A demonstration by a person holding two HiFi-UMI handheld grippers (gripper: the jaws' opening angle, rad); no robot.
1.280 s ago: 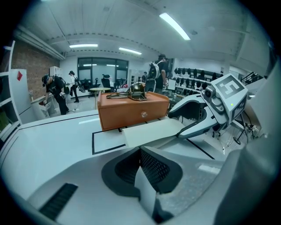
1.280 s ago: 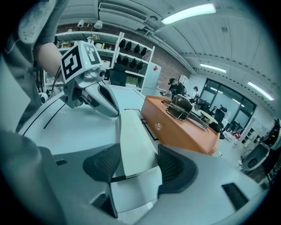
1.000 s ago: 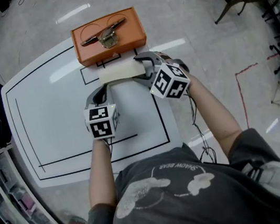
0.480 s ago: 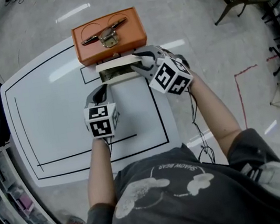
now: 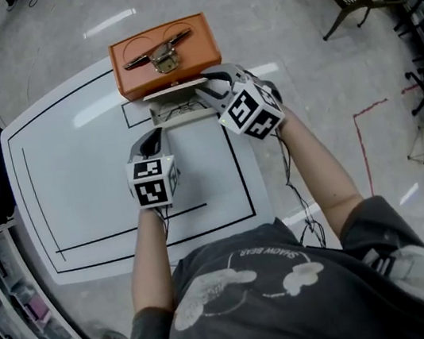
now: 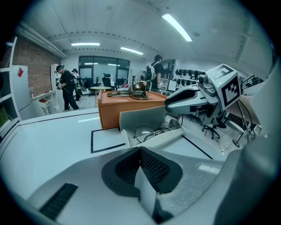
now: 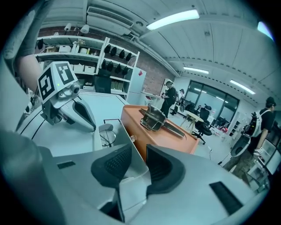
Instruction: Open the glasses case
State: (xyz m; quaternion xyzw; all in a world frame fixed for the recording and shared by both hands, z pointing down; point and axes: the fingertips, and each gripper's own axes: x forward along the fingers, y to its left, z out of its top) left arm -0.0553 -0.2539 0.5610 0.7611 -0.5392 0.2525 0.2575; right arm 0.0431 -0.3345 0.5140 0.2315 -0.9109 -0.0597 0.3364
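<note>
Right tool [image 5: 212, 90] hides one end of glasses case [image 5: 177, 112].

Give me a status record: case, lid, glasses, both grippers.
case: open, on table, in front of orange box
lid: raised
glasses: lying in case
right gripper: jaws have just been closing, lid's end pinched between them
left gripper: jaws together, empty, short of case
</note>
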